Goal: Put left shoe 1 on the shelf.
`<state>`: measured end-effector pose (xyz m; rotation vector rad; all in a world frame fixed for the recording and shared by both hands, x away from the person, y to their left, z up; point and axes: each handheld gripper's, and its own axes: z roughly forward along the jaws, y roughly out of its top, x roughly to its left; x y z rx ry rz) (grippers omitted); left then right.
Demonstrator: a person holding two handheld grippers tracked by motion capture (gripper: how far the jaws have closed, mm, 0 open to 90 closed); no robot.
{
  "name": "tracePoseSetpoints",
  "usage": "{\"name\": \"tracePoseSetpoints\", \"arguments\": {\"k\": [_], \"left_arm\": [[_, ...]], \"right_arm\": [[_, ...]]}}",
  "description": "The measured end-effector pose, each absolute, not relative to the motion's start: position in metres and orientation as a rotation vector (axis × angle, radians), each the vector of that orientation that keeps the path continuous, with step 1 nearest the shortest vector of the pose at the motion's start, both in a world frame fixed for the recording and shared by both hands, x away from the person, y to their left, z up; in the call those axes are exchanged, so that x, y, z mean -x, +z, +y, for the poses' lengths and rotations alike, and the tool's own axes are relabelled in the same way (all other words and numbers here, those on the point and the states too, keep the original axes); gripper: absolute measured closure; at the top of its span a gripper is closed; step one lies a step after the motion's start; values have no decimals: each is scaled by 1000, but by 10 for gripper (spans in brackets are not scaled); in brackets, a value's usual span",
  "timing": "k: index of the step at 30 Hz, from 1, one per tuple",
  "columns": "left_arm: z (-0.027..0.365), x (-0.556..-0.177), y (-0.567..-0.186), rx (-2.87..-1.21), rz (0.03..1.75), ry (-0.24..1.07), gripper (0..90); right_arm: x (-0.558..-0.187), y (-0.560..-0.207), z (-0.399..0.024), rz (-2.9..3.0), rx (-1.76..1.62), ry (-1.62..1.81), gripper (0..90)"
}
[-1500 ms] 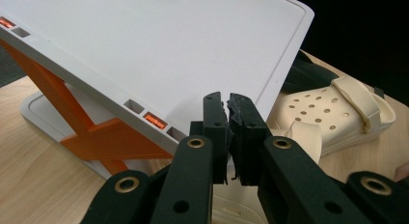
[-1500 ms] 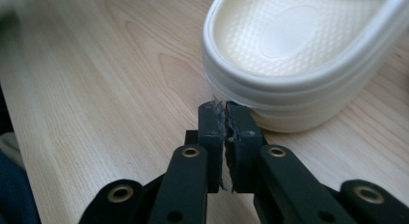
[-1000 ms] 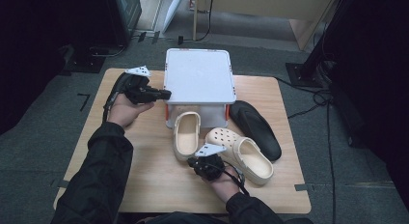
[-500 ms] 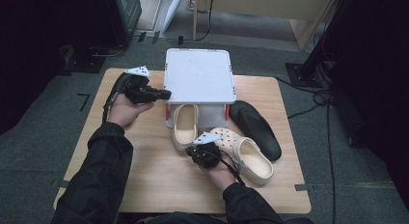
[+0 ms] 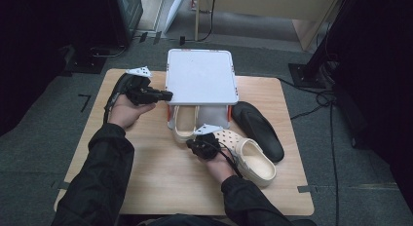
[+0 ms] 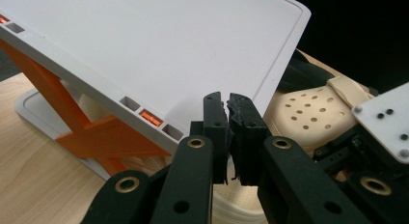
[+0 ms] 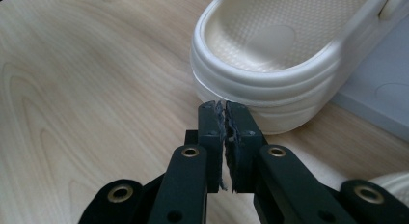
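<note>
Biggest risk I see: the right gripper, jaws pressed together and holding nothing, sits at the heel of the cream clog mid-frame, half inside the white box. Push off-center and that rounded, smooth foam skids sideways on the slick wood table. The left gripper, also closed and empty, props the tilted lid; it could slip off.

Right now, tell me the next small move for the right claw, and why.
Probably nudge the right claw forward against the heel of the cream clog. Its jaws are shut just short of that heel, the clog's front end already lies under the raised lid of the white box, and the left claw props that lid.
</note>
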<state>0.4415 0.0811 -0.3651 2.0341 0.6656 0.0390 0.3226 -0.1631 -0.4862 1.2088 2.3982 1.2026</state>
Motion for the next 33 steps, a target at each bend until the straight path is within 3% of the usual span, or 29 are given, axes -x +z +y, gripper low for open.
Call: {"name": "tracePoseSetpoints", "arguments": {"k": [19,33], "left_arm": [[81,-441,-365,-2028,672,35,867],[82,-442,-366,-2010,674,-9,798]], "right_arm": [[-355,-485,-160,2349,-1251,1200,849],[-337,-472,-171,2404,-1186,1290,735]]}}
